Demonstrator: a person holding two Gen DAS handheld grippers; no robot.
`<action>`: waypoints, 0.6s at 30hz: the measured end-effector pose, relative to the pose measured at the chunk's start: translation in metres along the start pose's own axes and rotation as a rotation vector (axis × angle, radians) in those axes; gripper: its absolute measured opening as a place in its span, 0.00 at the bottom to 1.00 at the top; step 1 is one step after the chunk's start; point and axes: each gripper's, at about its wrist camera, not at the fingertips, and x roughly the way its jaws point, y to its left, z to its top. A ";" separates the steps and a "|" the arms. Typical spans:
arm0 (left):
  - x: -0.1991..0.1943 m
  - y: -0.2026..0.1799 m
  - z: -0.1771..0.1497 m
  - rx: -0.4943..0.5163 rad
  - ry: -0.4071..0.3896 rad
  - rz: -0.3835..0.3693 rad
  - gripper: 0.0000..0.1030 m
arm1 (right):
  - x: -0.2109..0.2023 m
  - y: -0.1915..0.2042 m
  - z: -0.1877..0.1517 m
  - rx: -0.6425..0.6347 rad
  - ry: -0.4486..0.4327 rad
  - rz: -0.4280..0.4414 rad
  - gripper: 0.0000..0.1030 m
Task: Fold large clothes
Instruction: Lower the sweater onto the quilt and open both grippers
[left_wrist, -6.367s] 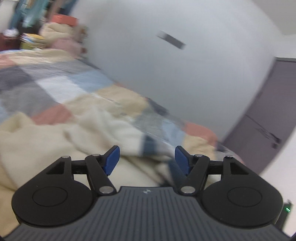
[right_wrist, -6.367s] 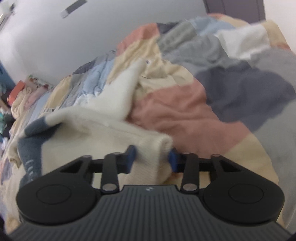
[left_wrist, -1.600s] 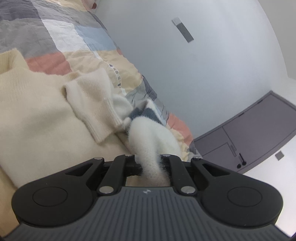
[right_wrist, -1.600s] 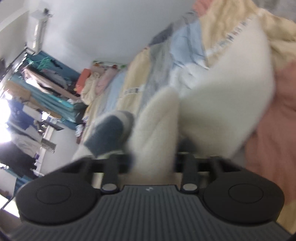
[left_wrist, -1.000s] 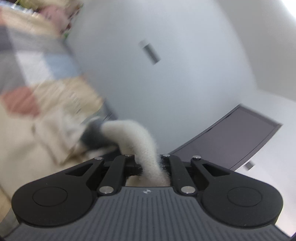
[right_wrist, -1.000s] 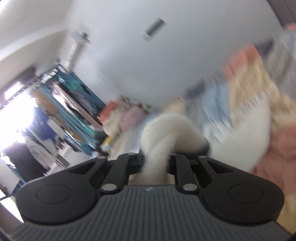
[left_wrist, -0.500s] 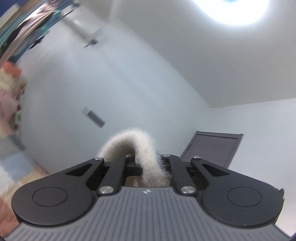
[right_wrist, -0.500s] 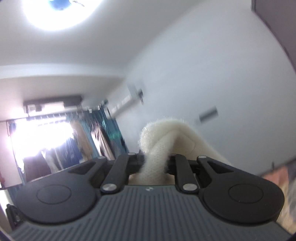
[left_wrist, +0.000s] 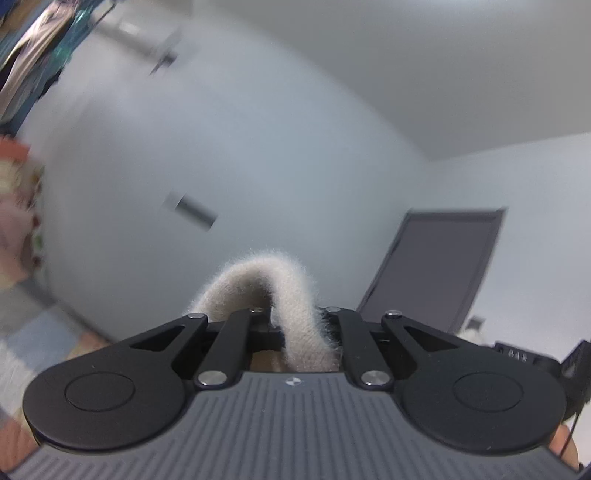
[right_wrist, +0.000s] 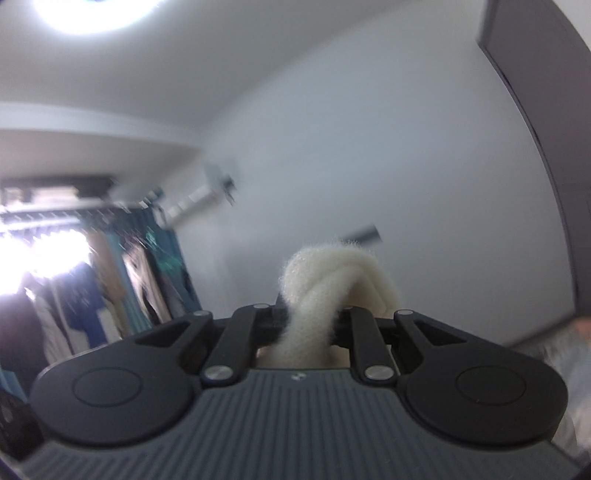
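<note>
- The left gripper (left_wrist: 301, 328) is clamped tight on a fuzzy cream fold of the sweater (left_wrist: 291, 295), held up high facing the wall (left_wrist: 240, 166) and door (left_wrist: 436, 266).
- The right gripper (right_wrist: 308, 326) pinches another bunched fold of the sweater, nearly closed on it.
- The rest of the sweater hangs below, out of sight.
- To do this lift well, I'd keep both grips firm and level and let the cloth hang straight before lowering onto the bed (left_wrist: 33, 332).
- No containers are visible.
</note>
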 end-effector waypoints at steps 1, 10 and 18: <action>0.021 0.019 -0.014 -0.009 0.036 0.027 0.09 | 0.017 -0.015 -0.020 0.010 0.029 -0.021 0.16; 0.211 0.197 -0.136 -0.117 0.279 0.193 0.09 | 0.202 -0.124 -0.181 0.015 0.221 -0.152 0.17; 0.347 0.340 -0.249 -0.133 0.442 0.261 0.09 | 0.357 -0.244 -0.325 0.130 0.381 -0.226 0.17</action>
